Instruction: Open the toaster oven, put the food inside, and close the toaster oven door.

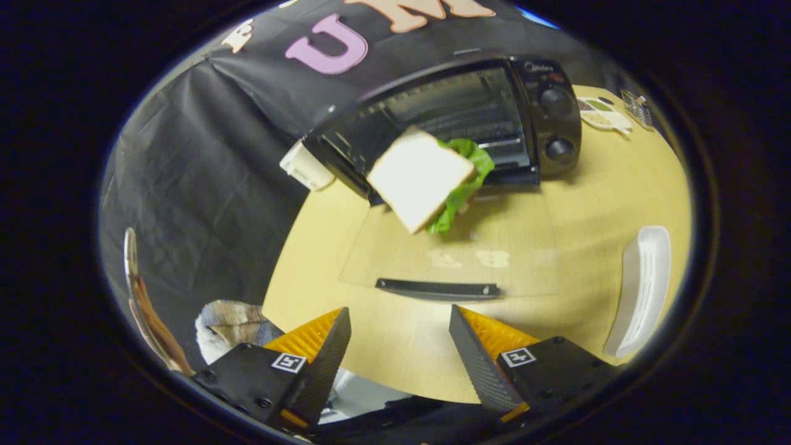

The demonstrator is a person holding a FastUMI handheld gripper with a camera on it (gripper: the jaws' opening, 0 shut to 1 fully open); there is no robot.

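Gripper (pixel 400 346) spread wide, both fingers (pixel 324 355) apart over the near edge of the tabletop (pixel 618 185), pinching nothing; black finger faces ribbed, orange backing behind each, a small square marker on each block. Just beyond the fingers, a flat black handle bar (pixel 437 288) at the near edge of the toaster oven door (pixel 457 247), glass pane lowered flat toward the tabletop, wood showing through it. Farther on, a sandwich (pixel 427 179): white bread slice tilted, green lettuce (pixel 466 179) sticking out along its right side, at the mouth of the toaster oven (pixel 457 117); whether resting on the door's hinge end or clear of it, cannot tell. Toaster oven black, at the far side of the tabletop, cavity open with wire rack bars visible inside, two round knobs (pixel 556 123) stacked on its right panel. Off the oven's left corner, a small white block (pixel 306 165), nature unclear. Right of the door, near the tabletop's right edge, a long white plate (pixel 642 290) seen edge-on. Far right, beyond the oven, a small dish-like object (pixel 602 114) with greenish and pale patches. Near left, below the tabletop's edge, crumpled cloth (pixel 232 324) in white and tan.
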